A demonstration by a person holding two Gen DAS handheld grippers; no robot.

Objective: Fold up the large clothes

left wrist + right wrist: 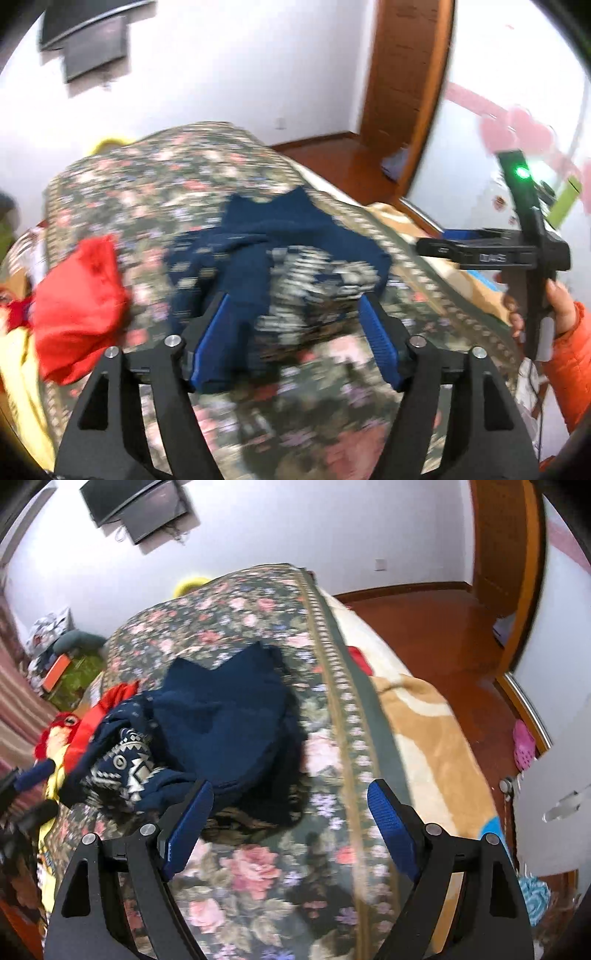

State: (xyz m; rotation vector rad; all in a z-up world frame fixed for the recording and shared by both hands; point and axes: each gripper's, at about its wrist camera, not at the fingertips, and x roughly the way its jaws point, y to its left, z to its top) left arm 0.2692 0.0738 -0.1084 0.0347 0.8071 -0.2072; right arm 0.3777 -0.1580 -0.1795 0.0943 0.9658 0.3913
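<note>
A navy sweater (288,236) with a white knitted pattern lies bunched on the floral bedspread (147,177). In the right wrist view the sweater (221,720) is partly folded, with its patterned part at the left. My left gripper (293,297) hovers over the sweater's near edge, open, and its blue pads press on nothing. My right gripper (290,786) is also open, just above the sweater's near right edge, with only bedspread (258,867) between its fingers. The left wrist view also shows a hand in an orange sleeve holding the right gripper at the far right.
A red garment (77,306) lies left of the sweater, also seen as red cloth (110,698). A tan blanket (436,731) covers the bed's right edge above a wooden floor (424,627). A pink slipper (522,746) sits by the door frame. A screen (140,506) hangs on the wall.
</note>
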